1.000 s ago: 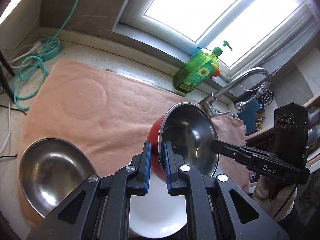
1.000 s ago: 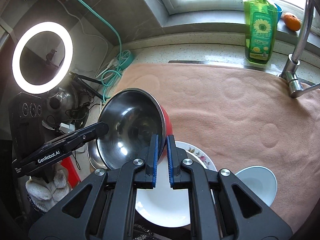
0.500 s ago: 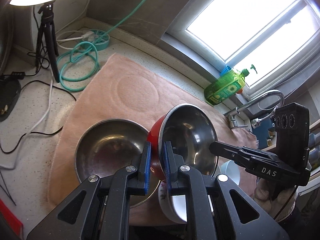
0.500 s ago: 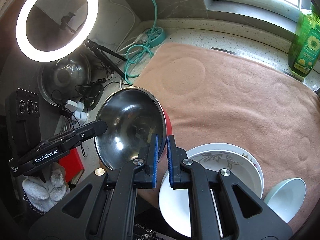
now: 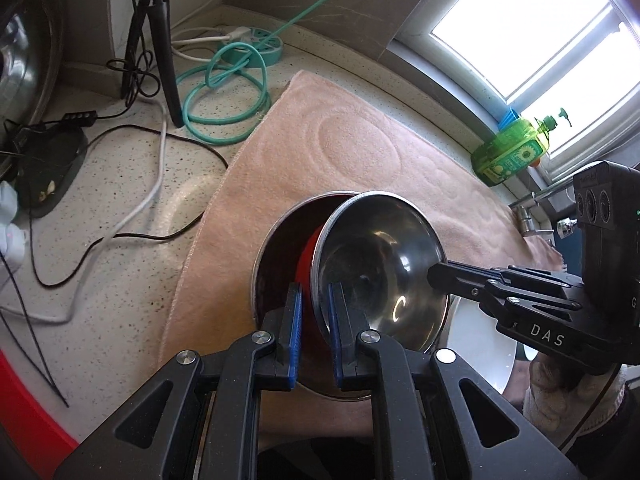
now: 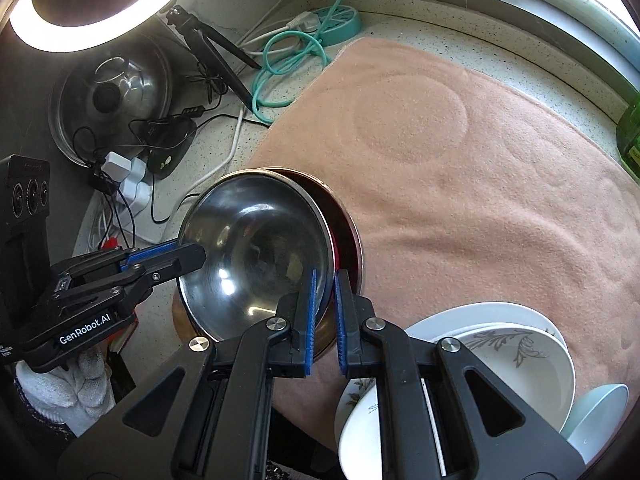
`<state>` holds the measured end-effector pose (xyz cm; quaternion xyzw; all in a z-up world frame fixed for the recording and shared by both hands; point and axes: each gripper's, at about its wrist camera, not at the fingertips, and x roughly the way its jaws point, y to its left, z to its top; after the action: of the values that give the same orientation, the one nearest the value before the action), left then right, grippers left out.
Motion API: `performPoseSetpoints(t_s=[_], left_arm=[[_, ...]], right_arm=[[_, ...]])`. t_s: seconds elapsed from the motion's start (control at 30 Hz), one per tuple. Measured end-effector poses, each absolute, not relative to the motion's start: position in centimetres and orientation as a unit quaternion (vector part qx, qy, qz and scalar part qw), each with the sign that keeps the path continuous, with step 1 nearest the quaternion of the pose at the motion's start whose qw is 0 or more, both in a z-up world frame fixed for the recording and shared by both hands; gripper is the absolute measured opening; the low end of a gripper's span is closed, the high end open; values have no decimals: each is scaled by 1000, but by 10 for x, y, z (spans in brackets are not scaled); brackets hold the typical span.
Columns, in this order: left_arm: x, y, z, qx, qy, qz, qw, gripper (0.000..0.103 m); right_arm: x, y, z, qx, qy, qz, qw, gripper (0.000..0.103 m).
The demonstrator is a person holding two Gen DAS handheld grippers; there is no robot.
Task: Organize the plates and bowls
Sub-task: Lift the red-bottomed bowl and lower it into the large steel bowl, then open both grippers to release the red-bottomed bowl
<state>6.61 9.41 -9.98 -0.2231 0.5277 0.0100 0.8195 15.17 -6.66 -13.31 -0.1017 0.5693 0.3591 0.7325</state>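
A steel bowl with a red outside (image 5: 380, 264) is held tilted by both grippers. My left gripper (image 5: 314, 300) is shut on its near rim. My right gripper (image 5: 434, 274) clamps the opposite rim. In the right wrist view, the right gripper (image 6: 324, 280) pinches the same bowl (image 6: 256, 256) and the left gripper (image 6: 192, 256) grips its far edge. The bowl hangs partly inside a larger steel bowl (image 5: 272, 264) that rests on the pink towel (image 5: 340, 152). A stack of white plates (image 6: 520, 352) and a pale blue bowl (image 6: 600, 412) lie at the towel's near right.
Left of the towel the counter holds a coiled teal cable (image 5: 224, 92), a black tripod (image 5: 156, 40), black and white cords, and a power strip (image 6: 128, 176). A ring light (image 6: 80, 20) and pot lid (image 6: 112, 88) sit further left. A green soap bottle (image 5: 512, 152) stands by the window.
Both grippers carried the red-and-steel bowl left and down, from above the white plate to the larger steel bowl, where it now sits partly inside the rim. Both grips stayed shut.
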Motion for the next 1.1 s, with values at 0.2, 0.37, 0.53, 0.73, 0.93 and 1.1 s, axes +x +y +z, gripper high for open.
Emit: performPoseSetpoints(t_s=[0.2,0.37,0.53,0.73,0.93,1.1], left_arm=[[66,96,-107,-215,540,10,814,11],[70,97,-110,-211,547,9,810,11],[71,95,-112,-204,552,11,809,11],[71,97,-114,-203,558,14,805,11],[71,96,-116,-200,563,17,802,11],[73,96,-116,-200,562,17,802,11]], right_arm=[[152,-63,-139,-108,576,356,728,9],[152,-60,-140,-117,575,355,728,9],[151,-56,-143,-123,577,355,725,10],[150,-52,-145,-130,580,359,720,11],[150,-51,-147,-132,582,358,718,11],[152,-52,-146,-128,582,355,720,11]])
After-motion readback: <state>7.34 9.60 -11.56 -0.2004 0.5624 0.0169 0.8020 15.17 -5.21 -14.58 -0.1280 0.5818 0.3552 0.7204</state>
